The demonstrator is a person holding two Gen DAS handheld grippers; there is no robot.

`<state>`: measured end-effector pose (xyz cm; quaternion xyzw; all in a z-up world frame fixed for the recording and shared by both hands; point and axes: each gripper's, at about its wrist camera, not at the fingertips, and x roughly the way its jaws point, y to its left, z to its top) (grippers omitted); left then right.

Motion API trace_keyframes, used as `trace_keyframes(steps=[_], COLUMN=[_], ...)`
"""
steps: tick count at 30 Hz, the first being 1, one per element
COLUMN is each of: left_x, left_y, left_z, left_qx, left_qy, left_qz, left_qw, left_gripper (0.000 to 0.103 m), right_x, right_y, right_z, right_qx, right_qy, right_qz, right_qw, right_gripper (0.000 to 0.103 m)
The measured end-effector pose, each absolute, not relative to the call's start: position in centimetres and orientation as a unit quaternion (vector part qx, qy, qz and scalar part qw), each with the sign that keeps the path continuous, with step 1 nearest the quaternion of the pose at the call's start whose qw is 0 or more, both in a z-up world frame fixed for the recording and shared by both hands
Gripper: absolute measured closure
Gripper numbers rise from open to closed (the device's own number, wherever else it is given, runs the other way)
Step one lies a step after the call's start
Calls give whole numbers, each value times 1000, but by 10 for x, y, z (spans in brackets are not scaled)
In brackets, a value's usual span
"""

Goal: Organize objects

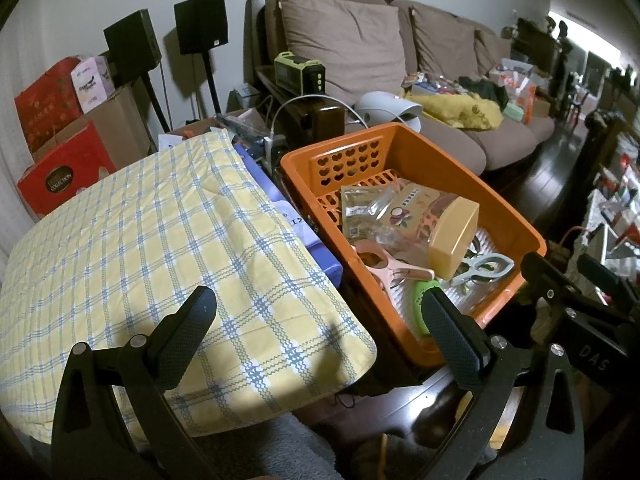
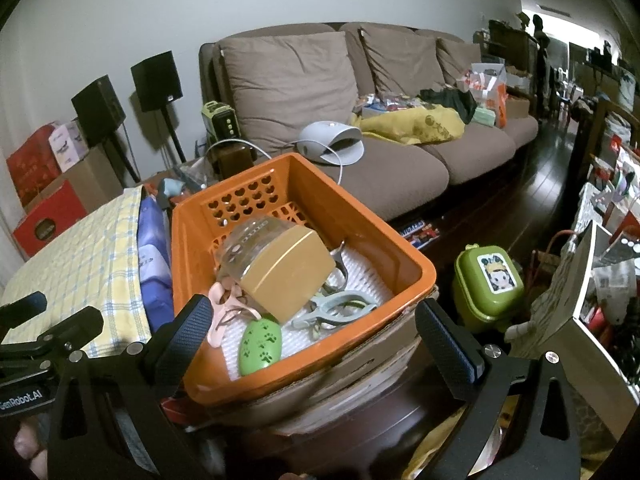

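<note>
Orange plastic, the basket (image 2: 400, 276) sits just ahead of both grippers, holding a gold-lidded jar (image 2: 280, 264), clips (image 2: 336, 310), a green oval (image 2: 258, 344) and a pouch (image 1: 384, 208). The jar looks rigid, slick and probably breakable: take it across the lid. Left gripper (image 1: 316, 320) and right gripper (image 2: 312, 332) both gape wide, empty. Only the right view shows a green bin (image 2: 488, 288); only the left shows the pouch.
</note>
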<state>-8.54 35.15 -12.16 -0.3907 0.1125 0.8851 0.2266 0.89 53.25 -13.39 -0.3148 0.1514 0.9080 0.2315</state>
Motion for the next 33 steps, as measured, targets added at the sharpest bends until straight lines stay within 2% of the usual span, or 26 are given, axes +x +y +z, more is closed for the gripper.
trace_keyframes(steps=[33], left_x=[-83], left_y=[352], left_z=[-125], left_qx=[-394], left_qy=[112], left_qz=[882], left_qw=[231], left_gripper=[0], right_x=[7], right_y=[527], right_z=[-135], right_qx=[-313], right_qy=[141], right_qz=[910], right_qw=[234], right_gripper=[1])
